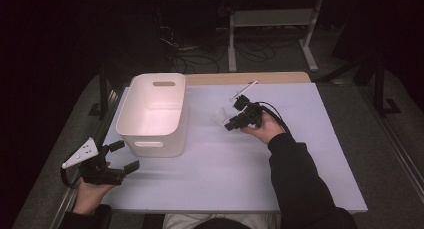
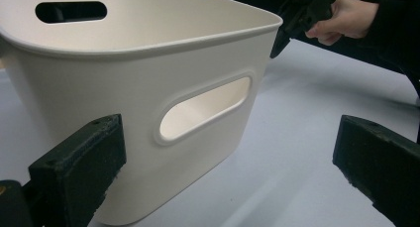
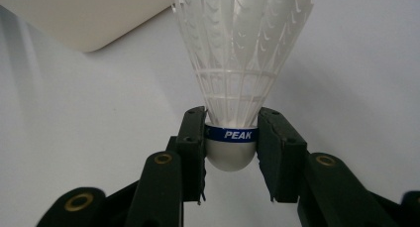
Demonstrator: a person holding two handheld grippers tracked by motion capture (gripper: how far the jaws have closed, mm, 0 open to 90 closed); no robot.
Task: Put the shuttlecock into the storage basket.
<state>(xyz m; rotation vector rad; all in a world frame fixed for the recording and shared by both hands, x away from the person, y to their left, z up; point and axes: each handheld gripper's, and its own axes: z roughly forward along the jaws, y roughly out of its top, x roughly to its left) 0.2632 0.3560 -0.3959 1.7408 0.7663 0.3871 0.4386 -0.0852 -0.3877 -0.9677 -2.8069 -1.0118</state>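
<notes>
A white feather shuttlecock with a blue band marked PEAK sits between my right gripper's jaws, which are shut on its cork base. In the high view the right gripper is at mid-table, right of the white bin, with the shuttlecock pointing left. My left gripper stands open near the table's front left, its jaws aimed at the bin's near wall and handle slot, with nothing between them.
The bin's inside looks bare. A white stick-like piece lies on the mat behind the right gripper. A wooden strip edges the table's far side. Beyond it are a white frame and cables on the floor.
</notes>
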